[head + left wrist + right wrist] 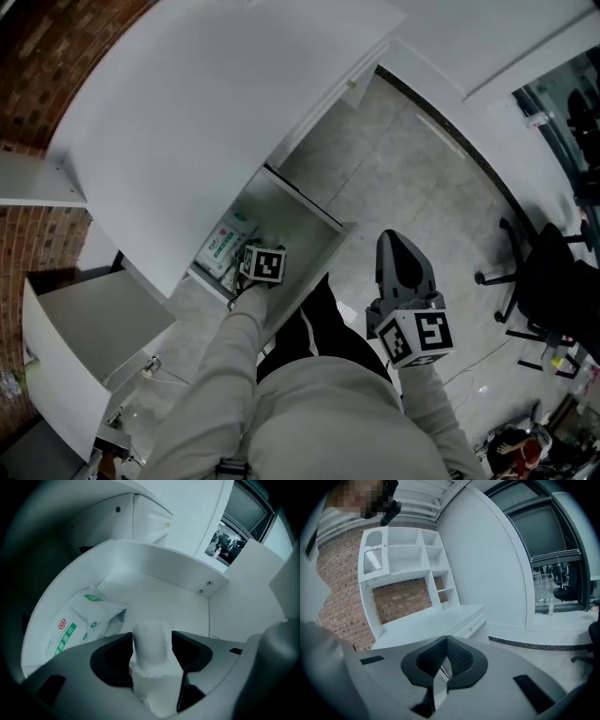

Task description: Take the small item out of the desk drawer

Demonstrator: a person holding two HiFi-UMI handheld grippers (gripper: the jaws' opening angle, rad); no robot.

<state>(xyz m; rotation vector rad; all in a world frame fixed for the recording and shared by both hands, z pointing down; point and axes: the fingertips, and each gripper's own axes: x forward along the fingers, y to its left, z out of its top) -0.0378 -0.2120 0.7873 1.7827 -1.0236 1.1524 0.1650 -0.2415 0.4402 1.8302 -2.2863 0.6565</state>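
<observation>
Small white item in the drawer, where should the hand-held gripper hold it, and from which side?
Across its narrow middle, coming in through the open top of the drawer. The small white item is slim enough to fit between the jaws; the left hand-held gripper pinches its two sides this way now. Keep clear of the green-and-white packet beside it.

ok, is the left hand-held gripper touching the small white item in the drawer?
Touching. Left gripper view: the left hand-held gripper has both jaws against the small white item, no gap.
</observation>
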